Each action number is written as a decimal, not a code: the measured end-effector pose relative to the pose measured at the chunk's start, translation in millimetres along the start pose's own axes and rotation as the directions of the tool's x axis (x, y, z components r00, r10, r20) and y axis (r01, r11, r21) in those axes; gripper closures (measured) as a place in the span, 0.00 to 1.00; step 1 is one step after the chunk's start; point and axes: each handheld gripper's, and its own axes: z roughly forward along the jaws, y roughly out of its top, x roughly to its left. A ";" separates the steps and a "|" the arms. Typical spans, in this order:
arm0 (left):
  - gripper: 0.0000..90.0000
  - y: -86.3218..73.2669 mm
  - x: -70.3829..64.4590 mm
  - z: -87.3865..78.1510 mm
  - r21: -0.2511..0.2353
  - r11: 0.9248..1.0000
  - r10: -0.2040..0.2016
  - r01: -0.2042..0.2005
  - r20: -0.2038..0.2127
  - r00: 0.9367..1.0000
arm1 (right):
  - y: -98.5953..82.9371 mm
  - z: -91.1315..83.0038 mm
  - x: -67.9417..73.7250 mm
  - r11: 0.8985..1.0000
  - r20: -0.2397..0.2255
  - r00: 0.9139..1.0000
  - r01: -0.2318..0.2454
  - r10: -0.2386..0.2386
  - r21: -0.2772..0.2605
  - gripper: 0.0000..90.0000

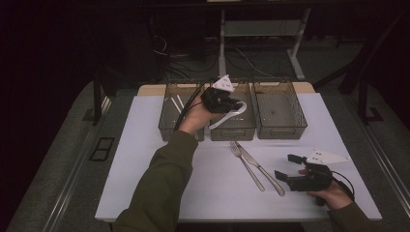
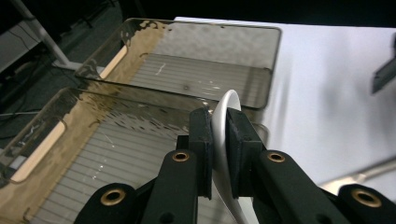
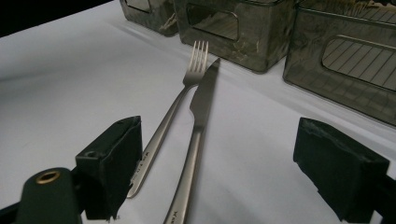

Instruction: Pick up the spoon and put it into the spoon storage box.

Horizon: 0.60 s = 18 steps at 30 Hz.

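High view has the left hand-held gripper over the middle bin, while left gripper view actually shows it pinching a white spoon. Right hand-held gripper sits spread wide by the fork and knife on the desk.

The white spoon is partly hidden between the black jaws, and its lower end runs off the bottom edge. The knife handle is cut off at the bottom too. Two small white things in the left bin are too tiny to tell.
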 end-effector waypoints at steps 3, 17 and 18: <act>0.90 0.9 4.0 8.9 0.004 1.000 0.005 -0.005 -0.013 1.000 | 0.0 0.0 0.1 1.000 -0.005 1.000 0.000 0.000 -0.001 0.17; 0.89 -14.8 15.6 41.4 0.067 0.997 -0.025 0.028 -0.045 0.999 | -0.1 -0.5 0.2 1.000 -0.009 1.000 -0.006 0.006 -0.005 0.17; 0.89 -15.6 15.9 43.0 0.076 0.997 -0.018 0.021 -0.046 0.999 | -0.1 -0.7 0.4 1.000 -0.010 1.000 -0.006 0.006 -0.006 0.17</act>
